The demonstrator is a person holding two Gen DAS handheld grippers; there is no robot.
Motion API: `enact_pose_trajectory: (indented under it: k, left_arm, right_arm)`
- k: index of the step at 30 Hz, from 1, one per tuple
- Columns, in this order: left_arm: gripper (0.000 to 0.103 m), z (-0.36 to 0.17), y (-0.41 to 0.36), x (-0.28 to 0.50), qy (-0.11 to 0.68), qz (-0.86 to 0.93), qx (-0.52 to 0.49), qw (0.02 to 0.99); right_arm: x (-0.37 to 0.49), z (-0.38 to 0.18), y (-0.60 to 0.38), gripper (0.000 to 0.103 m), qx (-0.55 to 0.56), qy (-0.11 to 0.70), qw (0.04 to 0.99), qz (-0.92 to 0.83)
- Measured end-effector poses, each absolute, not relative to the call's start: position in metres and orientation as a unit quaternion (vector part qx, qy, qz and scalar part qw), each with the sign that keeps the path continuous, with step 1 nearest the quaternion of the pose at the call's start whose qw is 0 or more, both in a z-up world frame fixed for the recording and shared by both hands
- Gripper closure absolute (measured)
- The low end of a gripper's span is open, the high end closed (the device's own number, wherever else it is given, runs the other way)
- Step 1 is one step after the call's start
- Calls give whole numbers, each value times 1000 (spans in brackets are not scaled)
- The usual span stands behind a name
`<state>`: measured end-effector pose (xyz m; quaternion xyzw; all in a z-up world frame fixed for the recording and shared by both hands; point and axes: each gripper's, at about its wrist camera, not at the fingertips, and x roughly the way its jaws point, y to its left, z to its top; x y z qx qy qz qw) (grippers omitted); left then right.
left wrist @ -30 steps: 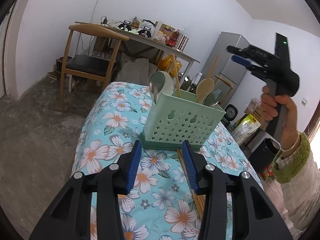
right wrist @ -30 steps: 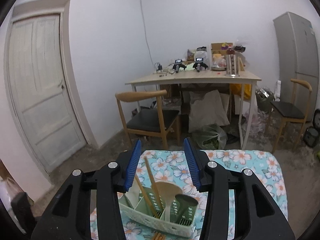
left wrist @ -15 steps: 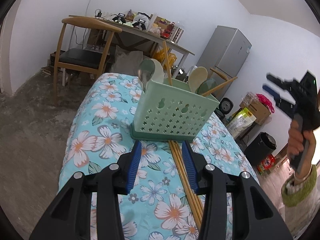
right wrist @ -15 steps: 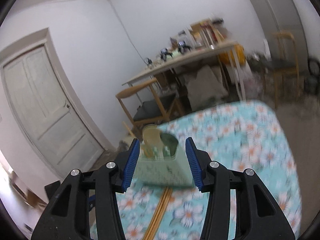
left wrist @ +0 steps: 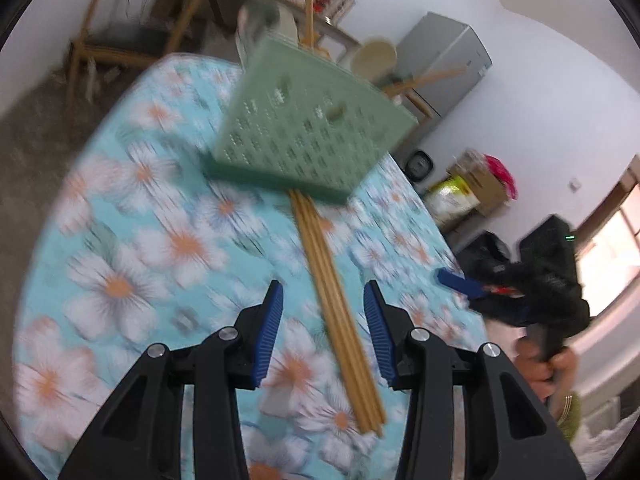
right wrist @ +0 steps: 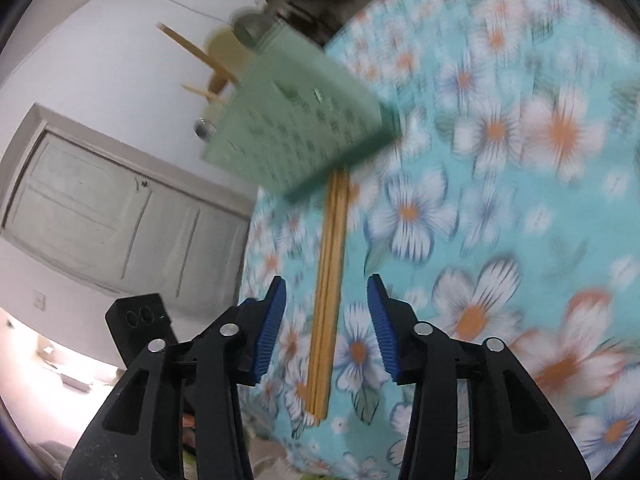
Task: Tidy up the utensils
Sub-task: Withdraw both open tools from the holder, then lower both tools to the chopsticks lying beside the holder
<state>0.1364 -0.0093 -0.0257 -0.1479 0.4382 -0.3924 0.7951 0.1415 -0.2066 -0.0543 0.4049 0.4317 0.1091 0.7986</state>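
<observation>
A bundle of wooden chopsticks (left wrist: 335, 304) lies on the floral tablecloth (left wrist: 132, 248), one end against the base of a green perforated utensil holder (left wrist: 308, 128) that holds spoons and sticks. My left gripper (left wrist: 323, 332) is open and empty, low over the chopsticks, which run between its fingers. My right gripper (right wrist: 326, 320) is open and empty, also over the chopsticks (right wrist: 330, 288), with the holder (right wrist: 296, 128) beyond. The right gripper also shows in the left wrist view (left wrist: 520, 292) at the table's right edge. Both views are blurred.
The tablecloth (right wrist: 500, 168) covers a rounded table. Beyond it are a wooden chair (left wrist: 132, 36), a cluttered desk, a grey fridge (left wrist: 444, 56), bags and boxes on the floor (left wrist: 472, 188), and a white door (right wrist: 104, 216).
Both grippers have dropped from high positions and tilted down toward the table. The chopsticks now lie between the fingers of each. Both stay open.
</observation>
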Motion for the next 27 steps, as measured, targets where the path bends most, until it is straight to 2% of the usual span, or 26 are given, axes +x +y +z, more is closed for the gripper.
enact_pose_trajectory:
  k: [5, 12, 18, 27]
  left_arm:
    - [64, -53, -18, 139, 489, -414, -209, 739]
    - [75, -83, -17, 148, 541, -409, -287, 677]
    - [82, -92, -10, 151, 550, -408, -311, 660]
    - [89, -97, -6, 154, 554, -410, -322, 649]
  right_arm:
    - [157, -80, -194, 67, 434, 460, 764, 124]
    - [179, -102, -184, 75, 461, 481, 736, 122]
    - [199, -111, -183, 78, 472, 479, 730, 121]
    - [221, -122, -184, 96, 483, 478, 724, 117]
